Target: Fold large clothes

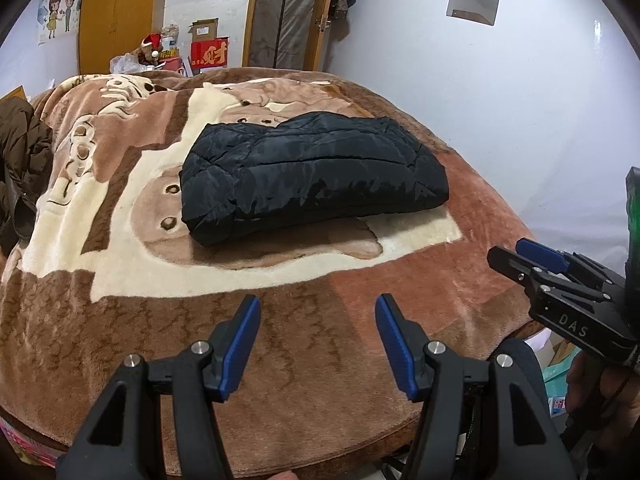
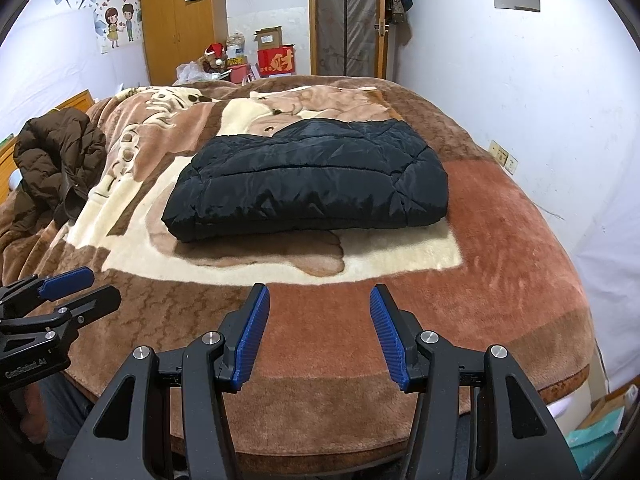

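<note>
Folding of the black jacket [image 2: 308, 178] looked complete on the blanket [image 2: 500, 280]; left gripper [image 1: 318, 346] and right gripper [image 2: 320, 334], both spread empty, would next need the brown coat [image 2: 56, 160] far left.

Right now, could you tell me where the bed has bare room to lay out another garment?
Free: blanket between the folded black jacket and the near edge, under both open grippers. Crowded: the left side, where the brown coat is heaped.

Both wrist views low at the bed's [image 1: 400, 280] near edge, facing across it, sharing the folded black jacket [image 2: 308, 180], left claw [image 2: 60, 292] entering the right view
</note>
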Demonstrator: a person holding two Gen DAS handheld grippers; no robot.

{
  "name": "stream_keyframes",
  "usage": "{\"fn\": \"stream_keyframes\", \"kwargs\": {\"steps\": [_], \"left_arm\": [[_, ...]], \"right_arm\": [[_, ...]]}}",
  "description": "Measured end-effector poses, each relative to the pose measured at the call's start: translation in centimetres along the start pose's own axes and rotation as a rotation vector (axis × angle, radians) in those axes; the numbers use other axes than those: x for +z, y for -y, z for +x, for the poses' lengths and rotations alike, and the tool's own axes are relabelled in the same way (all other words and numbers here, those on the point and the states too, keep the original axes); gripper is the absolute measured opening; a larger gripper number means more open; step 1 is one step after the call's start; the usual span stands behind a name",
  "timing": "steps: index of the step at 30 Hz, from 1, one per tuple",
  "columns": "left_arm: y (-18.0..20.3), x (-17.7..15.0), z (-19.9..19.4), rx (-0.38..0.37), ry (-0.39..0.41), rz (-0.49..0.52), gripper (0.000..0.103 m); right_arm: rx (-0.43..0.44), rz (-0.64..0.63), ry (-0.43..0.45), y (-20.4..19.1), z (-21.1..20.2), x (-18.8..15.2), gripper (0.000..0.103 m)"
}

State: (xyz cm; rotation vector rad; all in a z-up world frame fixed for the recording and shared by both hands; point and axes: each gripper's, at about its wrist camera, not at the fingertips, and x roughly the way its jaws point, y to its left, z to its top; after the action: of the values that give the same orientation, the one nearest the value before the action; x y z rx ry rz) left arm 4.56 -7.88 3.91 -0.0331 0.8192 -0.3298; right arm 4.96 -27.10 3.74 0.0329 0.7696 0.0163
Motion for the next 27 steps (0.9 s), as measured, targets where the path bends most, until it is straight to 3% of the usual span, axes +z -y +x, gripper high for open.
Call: {"fn": "stream_keyframes", "kwargs": {"steps": [27], "left_arm": [[0.46,-0.29,0.02,0.018,-0.007,0.020,0.062]], "right_arm": [[-0.005,-0.003,-0.009,0.34,0.09,-0.19,0.053]]}}
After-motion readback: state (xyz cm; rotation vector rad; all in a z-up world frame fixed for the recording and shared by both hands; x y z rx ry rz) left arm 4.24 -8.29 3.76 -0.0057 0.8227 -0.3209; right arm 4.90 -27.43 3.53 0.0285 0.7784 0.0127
